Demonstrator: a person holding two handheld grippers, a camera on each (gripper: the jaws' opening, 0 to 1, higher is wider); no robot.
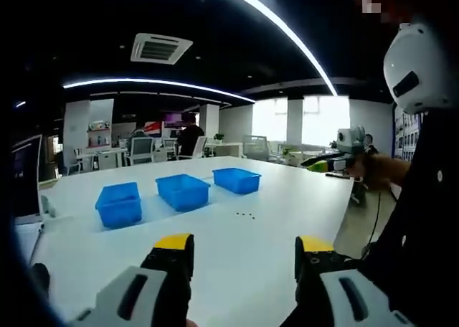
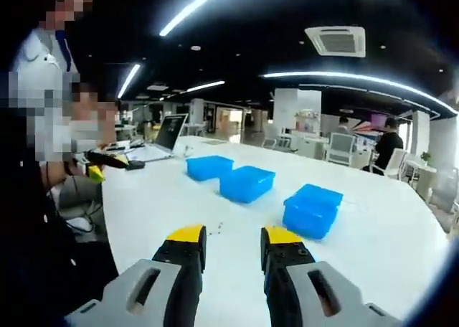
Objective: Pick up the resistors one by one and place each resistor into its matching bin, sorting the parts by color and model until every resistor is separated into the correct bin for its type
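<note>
L gripper (image 1: 244, 252) jaws wide apart, holding nothing, R gripper (image 2: 226, 241) part open, empty, three blue bins (image 1: 183, 191) at 12, resistors (image 1: 245, 215) loose on white table (image 1: 237, 269).

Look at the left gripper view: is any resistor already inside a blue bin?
No. The three blue bins look empty, and small dark resistors lie on the white table beside them.

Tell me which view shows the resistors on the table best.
The left gripper view: the resistors show as a row of small dark specks on the white table, right of the blue bins. In the right gripper view they are fainter specks just beyond the jaws.
</note>
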